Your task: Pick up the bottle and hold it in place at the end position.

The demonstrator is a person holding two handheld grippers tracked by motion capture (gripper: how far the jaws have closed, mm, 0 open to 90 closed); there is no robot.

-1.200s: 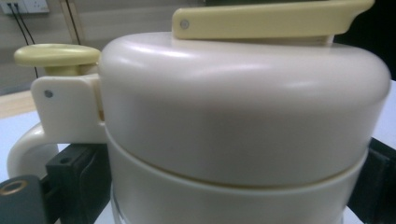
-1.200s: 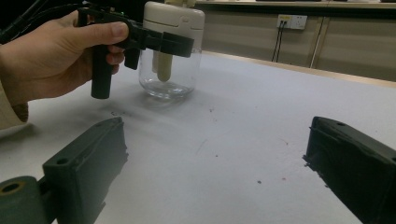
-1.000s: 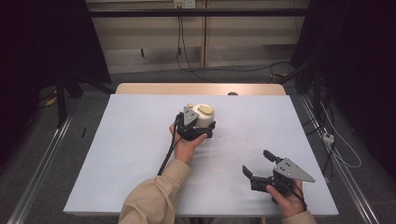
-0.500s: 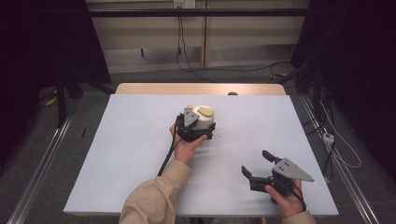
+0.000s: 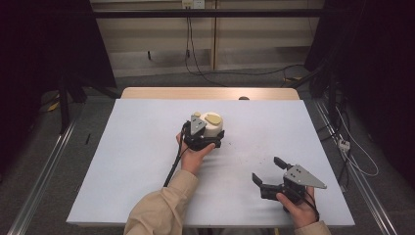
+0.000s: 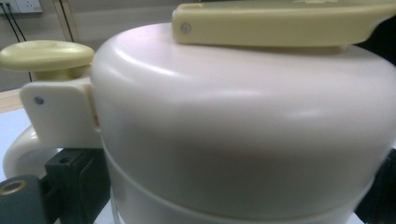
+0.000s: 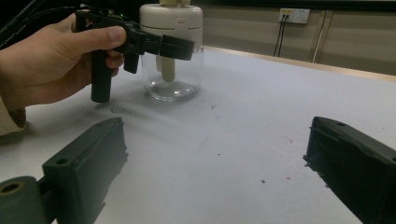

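My white table cover [image 5: 137, 161] carries a few dark specks [image 7: 262, 180]. Past its far edge I see the bare wooden tabletop [image 5: 161, 93], cables [image 5: 188, 44] hanging down the wall, and a wall socket [image 7: 293, 15]

You're looking at a jar [image 5: 211, 128] w/ cream lid, pale-yellow knob, clear glass body; grippers showing black jaws; surface [image 5: 127, 161] showing white w/ dark specks; your sleeve [image 5: 159, 213] showing tan.

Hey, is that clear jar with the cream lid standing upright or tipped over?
Upright. The jar stands on its base on the table, cream lid on top, the left gripper around it.
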